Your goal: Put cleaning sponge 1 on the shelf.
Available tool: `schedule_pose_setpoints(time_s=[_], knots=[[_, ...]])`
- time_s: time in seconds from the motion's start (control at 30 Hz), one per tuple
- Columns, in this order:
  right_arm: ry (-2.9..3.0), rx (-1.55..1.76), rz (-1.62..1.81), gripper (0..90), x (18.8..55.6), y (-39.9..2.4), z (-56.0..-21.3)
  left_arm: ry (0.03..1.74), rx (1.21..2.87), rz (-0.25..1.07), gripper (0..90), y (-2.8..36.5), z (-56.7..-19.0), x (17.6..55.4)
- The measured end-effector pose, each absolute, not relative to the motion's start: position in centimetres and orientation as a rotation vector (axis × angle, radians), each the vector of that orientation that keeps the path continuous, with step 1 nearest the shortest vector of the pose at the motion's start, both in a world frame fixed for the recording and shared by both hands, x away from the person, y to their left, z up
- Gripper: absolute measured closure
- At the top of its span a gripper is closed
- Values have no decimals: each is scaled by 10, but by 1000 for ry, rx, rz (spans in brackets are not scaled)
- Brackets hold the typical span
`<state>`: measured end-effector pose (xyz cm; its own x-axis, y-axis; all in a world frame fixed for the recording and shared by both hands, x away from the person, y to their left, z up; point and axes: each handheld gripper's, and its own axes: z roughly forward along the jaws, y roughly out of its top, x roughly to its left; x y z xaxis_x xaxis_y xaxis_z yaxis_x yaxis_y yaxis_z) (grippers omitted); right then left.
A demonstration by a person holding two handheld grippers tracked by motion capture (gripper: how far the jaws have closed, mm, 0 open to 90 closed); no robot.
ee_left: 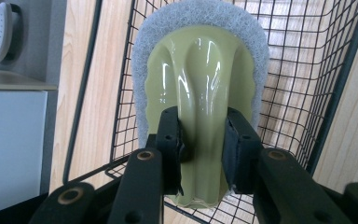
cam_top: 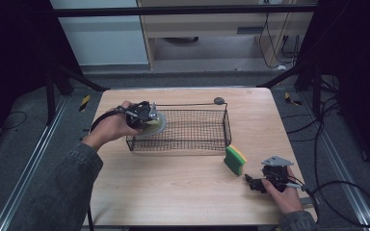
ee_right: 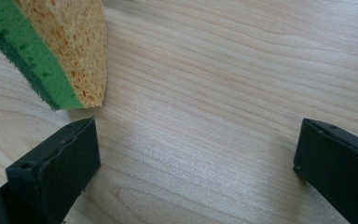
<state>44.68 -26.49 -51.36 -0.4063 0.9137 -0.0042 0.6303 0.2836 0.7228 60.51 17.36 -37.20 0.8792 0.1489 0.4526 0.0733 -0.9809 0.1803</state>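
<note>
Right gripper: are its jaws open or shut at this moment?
Open. The right gripper has its jaws standing wide apart over bare table, with the sponge just ahead, untouched.

- We count two grippers: the left gripper and the right gripper.
- We count one scrubber with a green handle and a grey pad, clamped in the left gripper.
- We count one wire basket, just beyond the left gripper.
- We count one sponge, yellow and green, just ahead of the right gripper's spread jaws.
- We count one wooden surface.
</note>
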Motion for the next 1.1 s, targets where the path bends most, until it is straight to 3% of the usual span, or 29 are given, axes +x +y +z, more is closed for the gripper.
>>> schedule_pose_setpoints(time_s=[1.1], knots=[[2138, 1386, 911, 6, 447, -265, -514, 239, 2920, 620, 701, 176, -403, 618]])
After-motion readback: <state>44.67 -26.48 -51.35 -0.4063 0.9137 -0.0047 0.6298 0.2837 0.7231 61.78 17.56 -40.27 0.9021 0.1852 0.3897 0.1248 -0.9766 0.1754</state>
